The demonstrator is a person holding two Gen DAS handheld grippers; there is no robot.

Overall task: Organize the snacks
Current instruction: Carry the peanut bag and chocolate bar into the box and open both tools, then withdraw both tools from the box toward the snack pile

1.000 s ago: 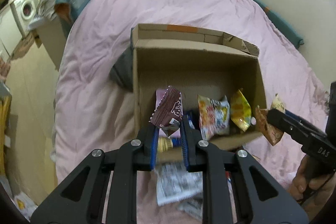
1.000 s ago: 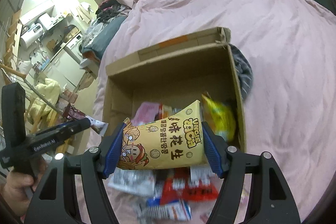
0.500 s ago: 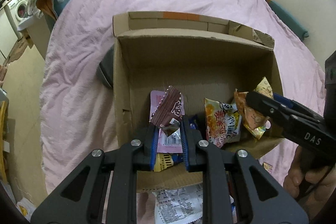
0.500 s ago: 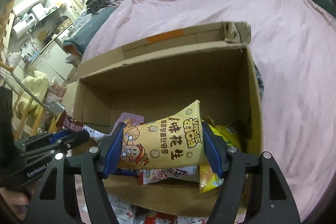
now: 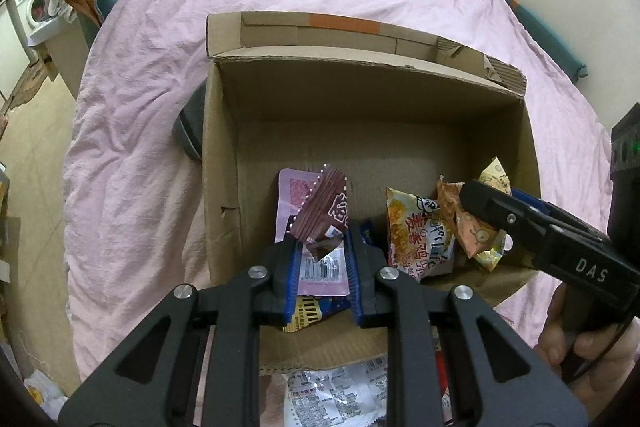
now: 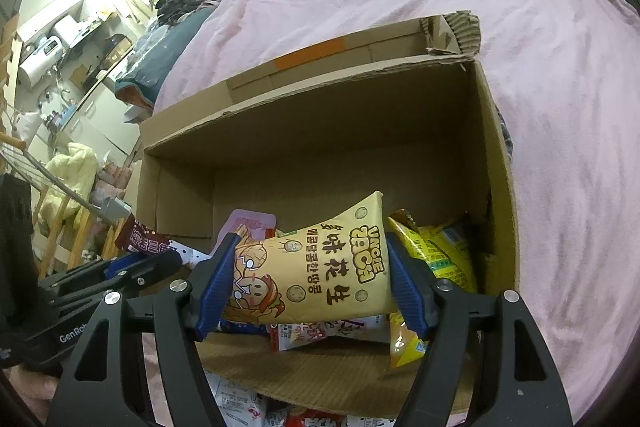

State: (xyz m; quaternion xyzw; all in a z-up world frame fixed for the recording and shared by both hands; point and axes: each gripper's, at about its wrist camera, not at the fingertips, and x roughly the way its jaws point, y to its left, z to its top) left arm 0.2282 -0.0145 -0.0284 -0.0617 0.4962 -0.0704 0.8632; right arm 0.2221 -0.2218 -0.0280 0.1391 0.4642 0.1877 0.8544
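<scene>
An open cardboard box (image 5: pixel 224 187) (image 6: pixel 496 187) stands on the pink bed cover. My left gripper (image 5: pixel 322 259) hangs over the box's near left part, shut on a small brown ridged snack packet (image 5: pixel 324 203) that sticks up from its pads. In the right wrist view that packet (image 6: pixel 144 239) and the left gripper (image 6: pixel 160 263) show at the left. My right gripper (image 6: pixel 310 247) holds a yellow peanut snack bag (image 6: pixel 316 267) crosswise above the box's near right part. Its jaws are opening, and both pads still touch the bag. Several other snack bags (image 5: pixel 416 227) lie on the box floor.
Loose packets (image 5: pixel 336 395) lie on the bed in front of the box. A dark grey object (image 5: pixel 192 131) leans on the box's left wall. A hand (image 5: pixel 592 347) grips the right tool. The pink cover (image 5: pixel 140 107) spreads all around; floor and a washing machine (image 5: pixel 36 3) lie left.
Both grippers came forward and down from before the box to over its near part, each carrying its snack. In the last half second they hardly moved.
</scene>
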